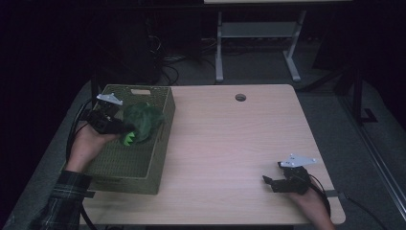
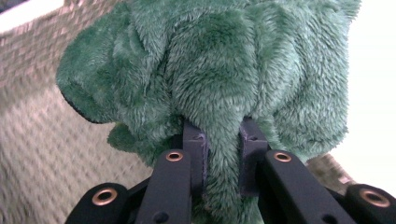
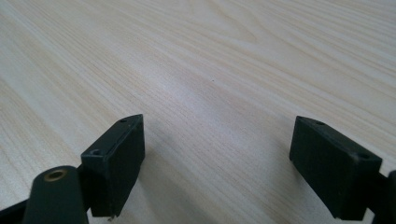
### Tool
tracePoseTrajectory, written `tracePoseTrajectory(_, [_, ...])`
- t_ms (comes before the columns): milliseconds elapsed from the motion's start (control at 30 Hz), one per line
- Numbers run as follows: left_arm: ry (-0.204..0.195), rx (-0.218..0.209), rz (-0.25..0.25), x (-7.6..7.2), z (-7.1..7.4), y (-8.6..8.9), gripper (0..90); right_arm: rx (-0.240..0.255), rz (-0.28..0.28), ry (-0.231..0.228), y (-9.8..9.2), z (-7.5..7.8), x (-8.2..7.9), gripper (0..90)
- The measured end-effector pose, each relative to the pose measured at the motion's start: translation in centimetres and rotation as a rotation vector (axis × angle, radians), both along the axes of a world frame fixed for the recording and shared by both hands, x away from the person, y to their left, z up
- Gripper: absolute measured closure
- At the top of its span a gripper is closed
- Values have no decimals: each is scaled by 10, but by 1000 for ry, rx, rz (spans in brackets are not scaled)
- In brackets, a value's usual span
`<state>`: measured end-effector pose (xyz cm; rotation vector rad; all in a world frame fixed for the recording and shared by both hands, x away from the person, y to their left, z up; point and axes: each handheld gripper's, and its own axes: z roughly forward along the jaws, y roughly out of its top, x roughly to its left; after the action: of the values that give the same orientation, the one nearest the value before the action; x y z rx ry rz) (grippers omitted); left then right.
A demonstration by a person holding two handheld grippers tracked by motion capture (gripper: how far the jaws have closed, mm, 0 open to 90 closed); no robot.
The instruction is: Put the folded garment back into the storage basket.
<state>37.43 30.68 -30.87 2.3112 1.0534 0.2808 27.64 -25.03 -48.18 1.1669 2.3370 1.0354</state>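
Observation:
A dark green plush toy (image 1: pixel 141 120) with a bright green patch hangs over the olive woven basket (image 1: pixel 119 160) at the table's left. My left gripper (image 1: pixel 125 128) is shut on a fold of the plush toy (image 2: pixel 219 79), whose fur bulges between the two black pads (image 2: pixel 196 149). The basket's woven wall (image 2: pixel 42 140) lies behind and below the toy. Near the table's front right corner my right gripper (image 1: pixel 266 180) rests low over the wood, open, with bare tabletop (image 3: pixel 210 84) between its fingers (image 3: pixel 116 158).
The light wooden table (image 1: pixel 230 143) has a round cable hole (image 1: pixel 240 97) near its far edge. Beyond the table stand a white desk frame (image 1: pixel 253 38) and tangled cables on a dark floor.

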Motion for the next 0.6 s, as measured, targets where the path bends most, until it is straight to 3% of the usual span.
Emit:
tracePoseTrajectory(300, [53,22,72,2,-42,17,774,0,-1,0,0,0,0,181])
tracePoseTrajectory(600, [115,58,93,8,-79,19,765,0,-1,0,0,0,0,181])
